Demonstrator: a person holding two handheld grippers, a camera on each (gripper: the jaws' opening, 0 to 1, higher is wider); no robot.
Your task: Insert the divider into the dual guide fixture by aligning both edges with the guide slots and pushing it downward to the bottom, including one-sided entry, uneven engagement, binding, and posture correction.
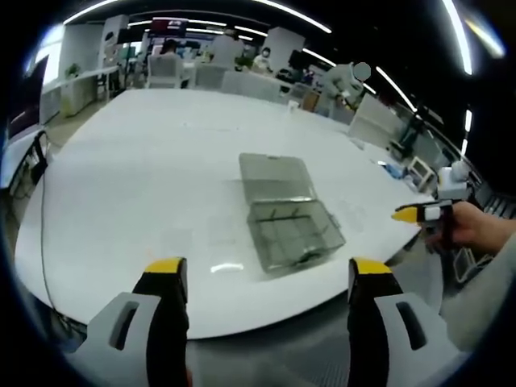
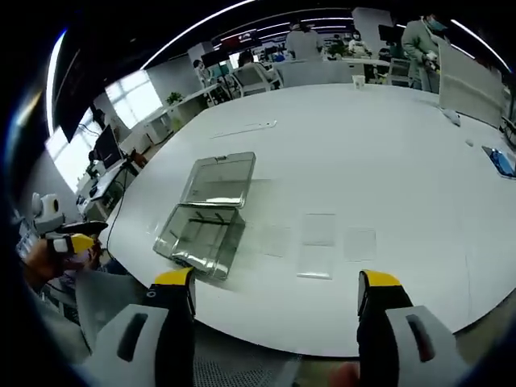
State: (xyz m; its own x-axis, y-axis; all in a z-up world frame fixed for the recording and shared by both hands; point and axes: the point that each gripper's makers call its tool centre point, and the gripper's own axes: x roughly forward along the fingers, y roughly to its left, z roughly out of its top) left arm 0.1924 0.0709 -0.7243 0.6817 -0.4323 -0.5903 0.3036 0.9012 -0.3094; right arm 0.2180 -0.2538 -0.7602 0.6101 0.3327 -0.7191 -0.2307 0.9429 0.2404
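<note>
Plainly, both tools hang above the near edge of the big white worktop (image 1: 145, 161), neither touching anything. In the left gripper view, the left hand-held gripper (image 1: 268, 270) has its yellow-tipped jaws spread wide apart with nothing between them. In the right gripper view, the right hand-held gripper (image 2: 277, 282) likewise stands wide apart and empty.

Ahead of the left jaws sits the clear plastic box (image 1: 294, 234), the guide fixture, its lid (image 1: 276, 177) thrown open and lying flat on the worktop on the far side. Thin dividing walls show inside the tray, though which slots they sit in cannot be told. In the right gripper view the same box lies to the left of centre, and several clear flat divider sheets (image 2: 318, 229) lie loose on the worktop just to its right, apart from it.

At the right of the left gripper view, a person's hand (image 1: 476, 230) grips the other tool, off the worktop edge. Chairs and people are at the far side of the room.
</note>
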